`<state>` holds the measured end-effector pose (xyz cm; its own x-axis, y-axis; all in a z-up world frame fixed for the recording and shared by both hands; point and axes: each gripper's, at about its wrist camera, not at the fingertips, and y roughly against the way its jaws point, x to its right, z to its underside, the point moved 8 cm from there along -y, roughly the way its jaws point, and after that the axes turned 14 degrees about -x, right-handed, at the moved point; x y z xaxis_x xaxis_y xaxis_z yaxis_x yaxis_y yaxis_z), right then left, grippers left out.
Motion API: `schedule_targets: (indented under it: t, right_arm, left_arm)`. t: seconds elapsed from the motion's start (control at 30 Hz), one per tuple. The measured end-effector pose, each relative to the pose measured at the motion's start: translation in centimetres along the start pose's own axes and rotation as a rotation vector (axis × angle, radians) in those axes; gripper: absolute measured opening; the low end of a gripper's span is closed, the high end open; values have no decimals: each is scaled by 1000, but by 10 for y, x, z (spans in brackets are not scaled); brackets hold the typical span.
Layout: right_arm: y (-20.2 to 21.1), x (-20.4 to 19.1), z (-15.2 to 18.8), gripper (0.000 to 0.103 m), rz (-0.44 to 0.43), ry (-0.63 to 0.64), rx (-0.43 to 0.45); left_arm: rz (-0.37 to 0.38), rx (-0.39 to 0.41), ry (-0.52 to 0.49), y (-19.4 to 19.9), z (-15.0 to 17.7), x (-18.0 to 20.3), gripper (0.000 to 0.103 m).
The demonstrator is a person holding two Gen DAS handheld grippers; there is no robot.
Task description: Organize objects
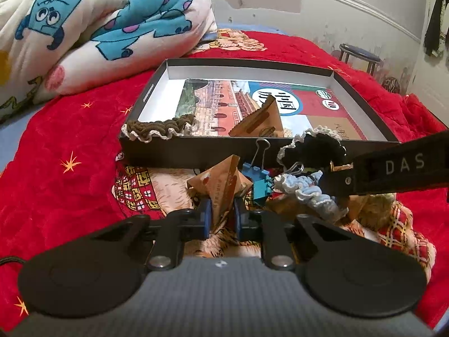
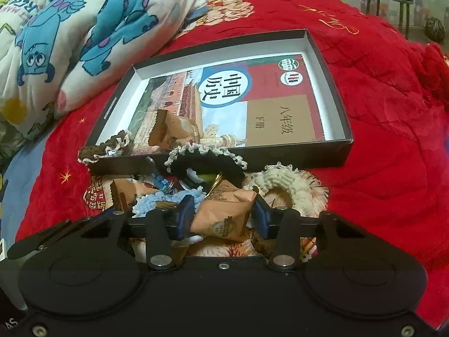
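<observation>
Left gripper point(image 1: 221, 213), lower centre of the left wrist view, blue pads pinching a tan kraft-paper snack packet point(image 1: 221, 186) that stands tilted between them. Right gripper point(image 2: 223, 213), lower centre of the right wrist view, pads spread around a second tan kraft-paper snack packet point(image 2: 227, 210), touching or nearly touching its sides; cannot tell if it is clamped tight. Shallow black cardboard box with white inside point(image 1: 362, 95) lies on the red plush bedspread point(image 1: 70, 140), mid frame. Inside it a flat Chinese history textbook with a red palace cover point(image 1: 221, 104), a third tan snack packet point(image 1: 261, 123) lying on the book, and a brown crochet scrunchie with white edging point(image 1: 160, 129) draped over the box's near left corner. Just in front of the box, a pile: blue binder clip with silver handles point(image 1: 259, 179) beside the left gripper's packet, black crochet scrunchie with white edging point(image 1: 311, 146) against the box's near wall, light blue crochet scrunchie point(image 1: 308, 193) below it, cream crochet scrunchie point(image 2: 280, 188) at right of pile in the right wrist view. White fleece blanket with blue monster print point(image 1: 98, 28) bunched upper left. Dark round stool point(image 1: 356, 53) upper right, beyond the bed.
</observation>
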<state>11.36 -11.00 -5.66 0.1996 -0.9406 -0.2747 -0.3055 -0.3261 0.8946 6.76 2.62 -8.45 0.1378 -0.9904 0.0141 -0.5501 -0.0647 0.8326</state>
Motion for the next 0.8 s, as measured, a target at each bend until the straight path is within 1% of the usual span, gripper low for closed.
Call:
schedule_targets:
  t: [0.1,0.23,0.37,0.7,0.8]
  right_arm:
    - [2,1,-1,40,-11,0,-5]
    - [6,2,-2,36,-43,-1,-8]
    - [10,2,-2,35,-65,-4,-14]
    - [19,-1,-4,34,-88,-10,-11]
    - [22,1,-5,34,-101,-23,-5]
  left_arm:
    - [-6,9,0,2,0,1,19]
    - [-16,43,-15,8,-1,3,18]
    - [-14,76,-30,15,-3,5,17]
    - [-18,65,-8,14,-5,0,16]
    - [-6,63,3,14,-5,-2,15]
